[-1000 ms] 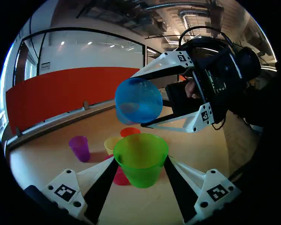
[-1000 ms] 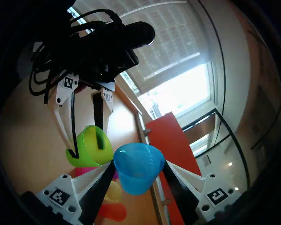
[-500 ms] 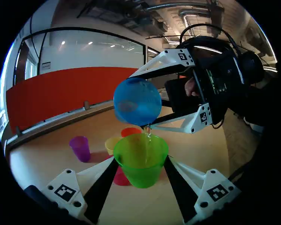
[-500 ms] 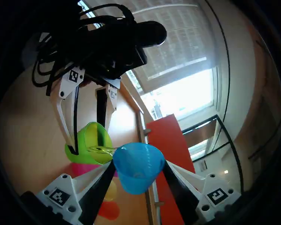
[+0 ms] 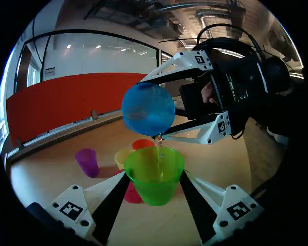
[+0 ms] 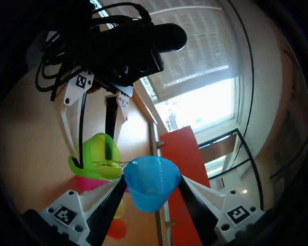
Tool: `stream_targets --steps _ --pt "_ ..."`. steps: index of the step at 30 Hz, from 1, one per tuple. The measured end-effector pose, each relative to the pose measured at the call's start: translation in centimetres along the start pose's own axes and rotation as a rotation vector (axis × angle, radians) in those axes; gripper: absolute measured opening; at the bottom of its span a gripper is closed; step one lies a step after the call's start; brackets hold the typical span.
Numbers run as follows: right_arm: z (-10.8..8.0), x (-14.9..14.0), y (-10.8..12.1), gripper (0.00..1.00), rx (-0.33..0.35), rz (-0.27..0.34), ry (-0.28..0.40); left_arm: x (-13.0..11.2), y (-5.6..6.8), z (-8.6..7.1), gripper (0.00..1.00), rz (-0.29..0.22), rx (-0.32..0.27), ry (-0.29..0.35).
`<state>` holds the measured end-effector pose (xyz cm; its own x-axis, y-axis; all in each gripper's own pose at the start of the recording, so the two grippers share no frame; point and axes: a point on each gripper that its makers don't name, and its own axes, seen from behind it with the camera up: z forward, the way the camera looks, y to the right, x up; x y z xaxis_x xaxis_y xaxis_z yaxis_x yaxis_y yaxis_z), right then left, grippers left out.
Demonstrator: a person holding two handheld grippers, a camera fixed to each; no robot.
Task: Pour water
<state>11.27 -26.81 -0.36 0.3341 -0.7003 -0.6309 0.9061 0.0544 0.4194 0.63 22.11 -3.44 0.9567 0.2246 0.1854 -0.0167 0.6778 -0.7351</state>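
My left gripper (image 5: 155,180) is shut on a translucent green cup (image 5: 155,174), held upright above the wooden table (image 5: 219,164). My right gripper (image 6: 150,186) is shut on a blue cup (image 6: 152,182). In the left gripper view that blue cup (image 5: 148,108) hangs tipped over the green one, its rim just above the green rim, and a thin stream of water (image 5: 158,143) falls from it into the green cup. In the right gripper view the green cup (image 6: 95,157) lies to the left between the left gripper's fingers (image 6: 74,135), with water crossing from the blue rim.
On the table behind the green cup stand a purple cup (image 5: 87,161), a yellow cup (image 5: 122,157), an orange cup (image 5: 142,144) and a pink cup (image 5: 132,194) directly beneath. A red wall panel (image 5: 72,98) runs along the table's far edge. A hand (image 5: 207,92) holds the right gripper.
The blue cup has tipped further and risen slightly; water, absent a second ago, now streams into the green cup. The green cup has stayed in place.
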Motion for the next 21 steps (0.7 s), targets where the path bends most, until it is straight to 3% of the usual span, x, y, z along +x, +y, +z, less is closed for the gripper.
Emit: stream_targets --steps 21 --pt "-0.01 0.24 0.15 0.92 0.000 -0.052 -0.008 0.03 0.11 0.25 0.85 0.004 -0.004 -0.001"
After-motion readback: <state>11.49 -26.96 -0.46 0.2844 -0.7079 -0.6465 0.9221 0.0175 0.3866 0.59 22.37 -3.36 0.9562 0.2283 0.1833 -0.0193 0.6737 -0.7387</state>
